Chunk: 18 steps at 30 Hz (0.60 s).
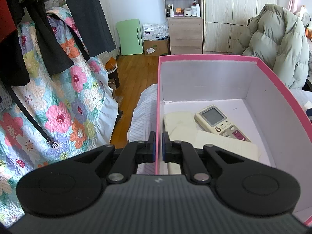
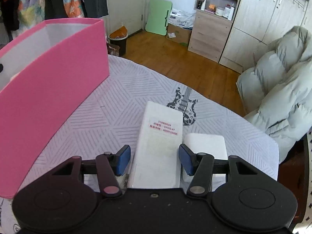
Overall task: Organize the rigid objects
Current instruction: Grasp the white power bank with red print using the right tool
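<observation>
A pink box (image 1: 214, 58) with a white inside stands on the bed. My left gripper (image 1: 159, 146) is shut on the box's left wall, one finger inside and one outside. Inside lie a cream remote with a screen (image 1: 220, 121), a plain cream remote (image 1: 178, 120) and a flat cream item (image 1: 224, 146). In the right wrist view the pink box (image 2: 58, 74) is at the left. My right gripper (image 2: 154, 161) is open around a white remote lying face down (image 2: 159, 146), its label up. A white block (image 2: 206, 146) lies just right of it.
The bed cover (image 2: 120, 101) is white with grey stripes and a guitar print (image 2: 184, 105). A floral quilt (image 1: 58, 101) and dark clothes hang at the left. A green puffy coat (image 2: 282, 89) lies on the right. Wood floor, a bin (image 2: 118, 42) and cabinets lie beyond.
</observation>
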{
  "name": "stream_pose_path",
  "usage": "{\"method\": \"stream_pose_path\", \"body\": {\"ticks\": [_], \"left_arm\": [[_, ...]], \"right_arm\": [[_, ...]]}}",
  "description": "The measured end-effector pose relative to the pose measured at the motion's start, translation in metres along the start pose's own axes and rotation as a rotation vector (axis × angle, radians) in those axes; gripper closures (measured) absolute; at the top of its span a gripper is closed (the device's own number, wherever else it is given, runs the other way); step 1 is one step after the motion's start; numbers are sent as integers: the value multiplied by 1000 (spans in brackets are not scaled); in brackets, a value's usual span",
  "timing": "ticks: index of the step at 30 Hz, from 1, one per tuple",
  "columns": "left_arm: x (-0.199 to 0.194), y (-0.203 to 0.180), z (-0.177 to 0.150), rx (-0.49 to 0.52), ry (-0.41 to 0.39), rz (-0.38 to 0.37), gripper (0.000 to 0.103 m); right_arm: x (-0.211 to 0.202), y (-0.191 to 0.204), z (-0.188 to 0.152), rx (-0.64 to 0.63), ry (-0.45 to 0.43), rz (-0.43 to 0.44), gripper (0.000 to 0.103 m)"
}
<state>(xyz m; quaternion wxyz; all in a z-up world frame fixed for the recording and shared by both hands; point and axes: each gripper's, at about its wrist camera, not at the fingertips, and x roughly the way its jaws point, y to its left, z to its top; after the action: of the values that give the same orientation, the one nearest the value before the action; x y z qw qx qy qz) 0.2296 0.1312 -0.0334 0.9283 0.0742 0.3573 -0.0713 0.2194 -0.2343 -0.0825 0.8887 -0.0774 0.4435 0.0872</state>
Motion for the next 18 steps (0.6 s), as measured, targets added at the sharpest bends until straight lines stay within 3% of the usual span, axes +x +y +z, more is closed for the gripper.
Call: {"method": "stream_pose_path", "body": {"ticks": [8, 11, 13, 14, 18], "left_arm": [[0, 0, 0, 2, 0, 1, 98], [0, 0, 0, 1, 0, 1, 98], [0, 0, 0, 1, 1, 2, 98], [1, 0, 0, 4, 1, 6, 98], [1, 1, -1, 0, 1, 0, 98]], "right_arm": [[19, 3, 12, -44, 32, -8, 31], [23, -7, 16, 20, 47, 53, 30], [25, -16, 17, 77, 31, 90, 32], [26, -19, 17, 97, 27, 97, 43], [18, -15, 13, 103, 15, 104, 42]]}}
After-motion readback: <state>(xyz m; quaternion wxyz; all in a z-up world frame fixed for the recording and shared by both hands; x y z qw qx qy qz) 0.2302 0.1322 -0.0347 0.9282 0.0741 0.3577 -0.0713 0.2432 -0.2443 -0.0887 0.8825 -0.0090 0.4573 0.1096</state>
